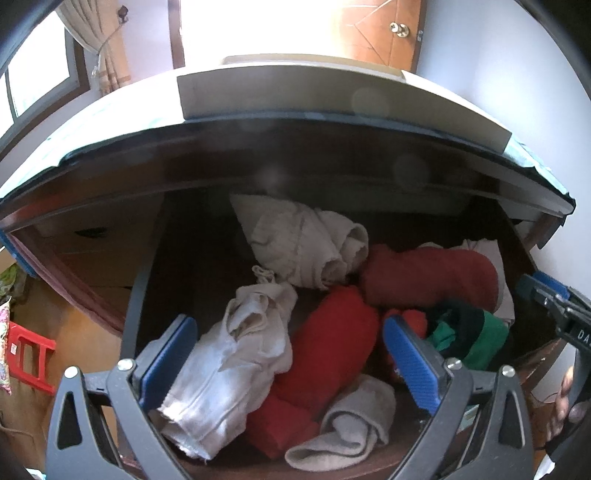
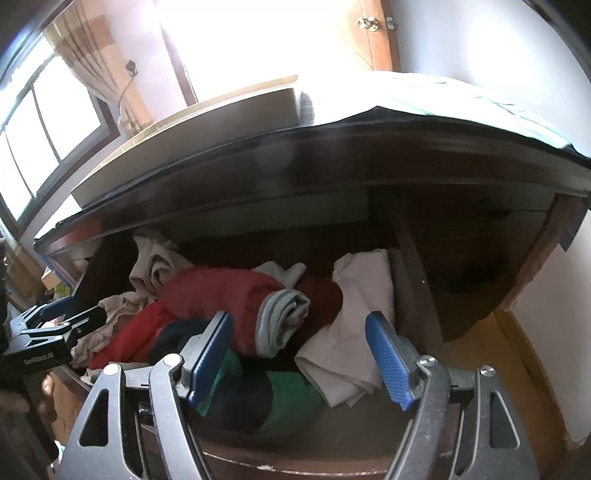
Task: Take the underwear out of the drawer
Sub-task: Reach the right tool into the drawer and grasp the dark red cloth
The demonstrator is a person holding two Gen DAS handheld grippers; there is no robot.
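The open wooden drawer (image 1: pixel 137 288) holds a heap of folded and rolled underwear. Over its front part hangs my left gripper (image 1: pixel 291 356), open, with a crumpled white piece (image 1: pixel 229 369) and a red roll (image 1: pixel 328 354) below the gap and nothing pressed by the pads. A beige piece (image 1: pixel 351 424) lies nearest the front. My right gripper (image 2: pixel 299 356) is open above the drawer's right side (image 2: pixel 413 280). Under it lie a red piece with a grey roll (image 2: pixel 284 317), a white folded cloth (image 2: pixel 351 332) and a green and navy piece (image 2: pixel 284 398). Each gripper shows at the edge of the other's view (image 1: pixel 554 306) (image 2: pixel 55 328).
The dark dresser top (image 1: pixel 295 136) overhangs the drawer and carries a flat pale box (image 1: pixel 332 96). Behind are a window (image 2: pixel 44 129), a curtain (image 1: pixel 110 55) and a wooden door (image 1: pixel 380 33). A red plastic stool (image 1: pixel 29 354) stands on the wooden floor at the left.
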